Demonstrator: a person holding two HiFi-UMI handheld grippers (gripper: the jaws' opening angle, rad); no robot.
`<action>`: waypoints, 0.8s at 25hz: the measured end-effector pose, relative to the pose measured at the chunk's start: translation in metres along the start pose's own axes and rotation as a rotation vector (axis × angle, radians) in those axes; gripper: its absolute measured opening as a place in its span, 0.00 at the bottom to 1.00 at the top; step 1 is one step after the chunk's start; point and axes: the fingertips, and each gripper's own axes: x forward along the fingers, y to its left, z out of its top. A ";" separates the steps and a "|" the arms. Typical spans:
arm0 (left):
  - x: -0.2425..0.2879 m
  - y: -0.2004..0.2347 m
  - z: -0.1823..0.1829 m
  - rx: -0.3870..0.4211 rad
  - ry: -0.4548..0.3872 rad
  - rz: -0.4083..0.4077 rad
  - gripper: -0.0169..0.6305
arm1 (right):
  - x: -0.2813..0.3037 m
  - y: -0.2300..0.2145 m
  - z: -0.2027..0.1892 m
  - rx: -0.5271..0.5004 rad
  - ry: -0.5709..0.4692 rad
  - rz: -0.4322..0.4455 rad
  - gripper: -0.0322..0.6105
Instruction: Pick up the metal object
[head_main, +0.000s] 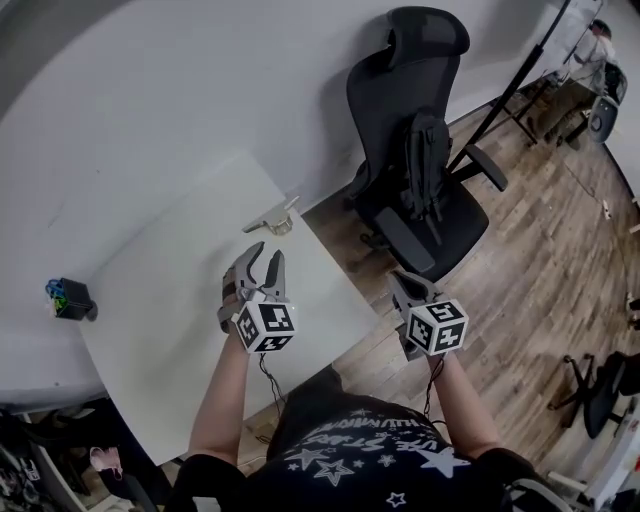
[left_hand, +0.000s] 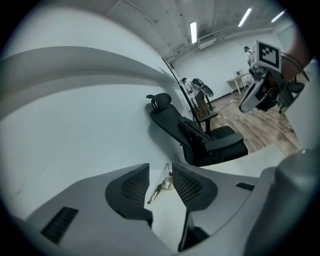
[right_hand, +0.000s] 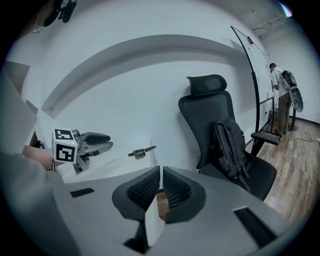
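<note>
The metal object (head_main: 271, 222), a small shiny clamp-like piece, lies near the far right corner of the white table (head_main: 160, 300). My left gripper (head_main: 267, 254) hovers just short of it, jaws open with nothing between the pads. In the left gripper view the metal object (left_hand: 161, 184) shows through the gap of my left gripper (left_hand: 160, 172), a little beyond the tips. My right gripper (head_main: 400, 280) is off the table's right edge, over the floor, with its jaws together and empty. In the right gripper view my right gripper (right_hand: 161, 170) points past the table edge, with the metal object (right_hand: 141, 151) far to the left.
A black office chair (head_main: 420, 170) carrying a backpack (right_hand: 231, 145) stands right of the table on the wooden floor. A small black box (head_main: 68, 298) with coloured items sits at the table's left edge. A white wall runs behind. A person (head_main: 598, 45) stands far off.
</note>
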 end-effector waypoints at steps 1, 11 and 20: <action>0.009 0.000 -0.001 0.035 0.008 0.001 0.26 | 0.004 -0.002 0.001 0.003 0.003 -0.005 0.13; 0.087 -0.011 -0.020 0.269 0.056 -0.053 0.28 | 0.034 -0.023 -0.001 0.039 0.050 -0.051 0.13; 0.135 -0.022 -0.050 0.361 0.161 -0.043 0.29 | 0.059 -0.033 -0.010 0.077 0.090 -0.050 0.13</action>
